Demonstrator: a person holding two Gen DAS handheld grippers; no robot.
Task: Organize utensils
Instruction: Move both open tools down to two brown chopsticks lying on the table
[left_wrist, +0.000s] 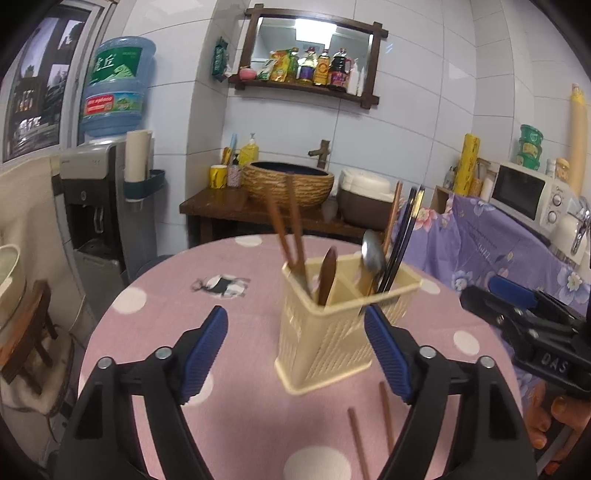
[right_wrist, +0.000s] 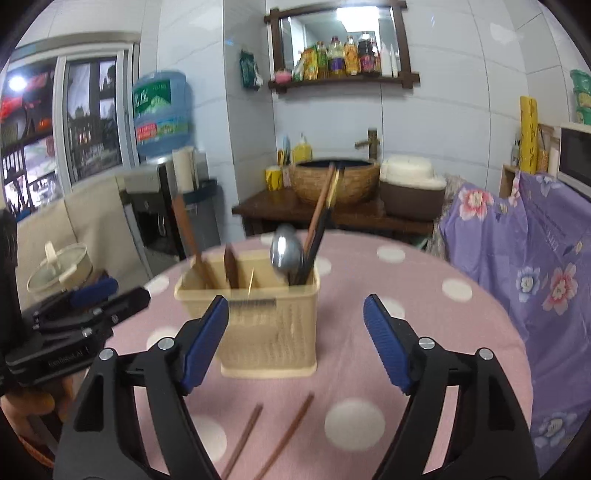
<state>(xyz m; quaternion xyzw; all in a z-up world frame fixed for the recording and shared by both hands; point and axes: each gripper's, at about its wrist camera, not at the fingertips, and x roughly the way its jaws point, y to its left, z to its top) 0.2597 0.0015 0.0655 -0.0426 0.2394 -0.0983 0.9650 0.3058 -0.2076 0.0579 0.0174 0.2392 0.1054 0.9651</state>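
A cream plastic utensil holder (left_wrist: 325, 332) (right_wrist: 269, 325) stands on the pink polka-dot round table (left_wrist: 236, 306) (right_wrist: 406, 295). It holds brown chopsticks (left_wrist: 291, 236), a brown spoon (left_wrist: 327, 275), a metal spoon (left_wrist: 371, 254) (right_wrist: 286, 251) and dark chopsticks (left_wrist: 402, 236). Two brown chopsticks (left_wrist: 369, 428) (right_wrist: 266, 439) lie loose on the table in front of the holder. My left gripper (left_wrist: 295, 354) is open and empty, just short of the holder. My right gripper (right_wrist: 295, 343) is open and empty, also facing the holder. Each gripper shows in the other's view, the right (left_wrist: 517, 321), the left (right_wrist: 85, 314).
Beyond the table stand a dark wooden counter (left_wrist: 218, 206) with a woven basin (left_wrist: 288, 184), a rice cooker (left_wrist: 365, 195) and a water dispenser (left_wrist: 99, 195). A purple floral cloth (left_wrist: 498, 243) (right_wrist: 535, 258) covers furniture at the right, with a microwave (left_wrist: 532, 192) on it.
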